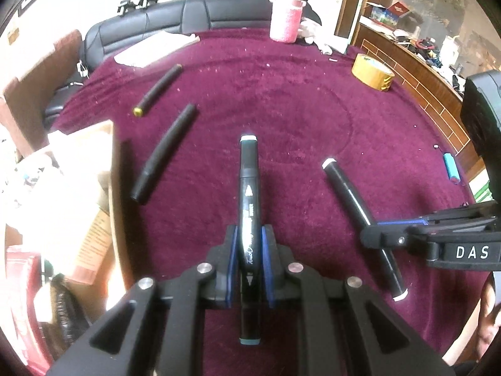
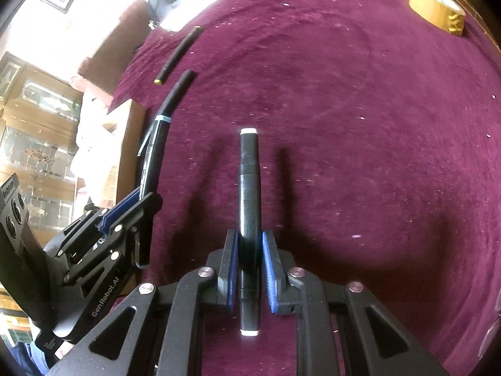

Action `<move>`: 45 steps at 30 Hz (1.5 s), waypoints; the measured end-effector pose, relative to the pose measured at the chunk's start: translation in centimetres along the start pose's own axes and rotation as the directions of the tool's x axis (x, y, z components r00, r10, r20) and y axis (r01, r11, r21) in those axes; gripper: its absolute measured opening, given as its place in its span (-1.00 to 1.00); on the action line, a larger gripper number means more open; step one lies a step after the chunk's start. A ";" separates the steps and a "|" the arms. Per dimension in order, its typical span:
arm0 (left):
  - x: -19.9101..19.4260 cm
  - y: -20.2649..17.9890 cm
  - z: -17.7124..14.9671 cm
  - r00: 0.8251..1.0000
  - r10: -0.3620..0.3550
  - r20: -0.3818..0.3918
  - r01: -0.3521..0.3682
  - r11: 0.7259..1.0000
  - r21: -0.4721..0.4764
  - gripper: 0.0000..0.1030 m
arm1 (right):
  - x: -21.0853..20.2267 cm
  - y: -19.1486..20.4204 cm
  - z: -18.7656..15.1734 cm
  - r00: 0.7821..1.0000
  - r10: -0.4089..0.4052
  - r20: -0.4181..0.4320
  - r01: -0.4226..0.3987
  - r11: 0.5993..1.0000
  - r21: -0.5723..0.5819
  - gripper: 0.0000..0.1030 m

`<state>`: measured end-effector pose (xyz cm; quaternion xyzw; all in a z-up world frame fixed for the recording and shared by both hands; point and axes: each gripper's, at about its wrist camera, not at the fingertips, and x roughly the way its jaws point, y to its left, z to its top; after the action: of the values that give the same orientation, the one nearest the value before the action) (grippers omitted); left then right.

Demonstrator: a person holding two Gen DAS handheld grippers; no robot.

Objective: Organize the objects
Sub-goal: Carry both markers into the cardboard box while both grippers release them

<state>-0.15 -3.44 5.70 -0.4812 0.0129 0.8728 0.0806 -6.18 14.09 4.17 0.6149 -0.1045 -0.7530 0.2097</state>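
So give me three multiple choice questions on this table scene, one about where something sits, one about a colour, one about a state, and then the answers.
1. Where is the roll of tape?
A. far right of the cloth
B. beside the near left marker
C. in the left gripper

2. What colour are the end caps of the marker in the right gripper?
A. yellow
B. white
C. red

3. What is the left gripper doing?
A. open over bare cloth
B. shut on a teal-capped marker
C. shut on the tape

Answers: 1 A, it sits at the cloth's far right edge. 2 B, both tips show white. 3 B, its pads press the marker's barrel.
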 end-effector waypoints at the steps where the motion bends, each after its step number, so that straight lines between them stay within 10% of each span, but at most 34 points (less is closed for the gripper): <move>1: -0.3 0.1 0.0 1.000 0.001 0.006 -0.001 1.000 0.000 -0.73 | -0.1 0.5 0.0 1.000 0.003 0.002 -0.003 1.000 -0.007 -0.67; 45: -9.1 15.0 -5.9 0.980 0.180 0.084 -0.159 0.964 -0.212 -0.72 | 6.3 18.3 -0.8 0.984 0.132 -0.117 -0.157 0.958 -0.242 -0.66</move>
<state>7.22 -20.02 9.35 -0.4387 -0.0397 0.8967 -0.0437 -2.93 -4.88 6.03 0.6110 -0.0430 -0.7113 0.3448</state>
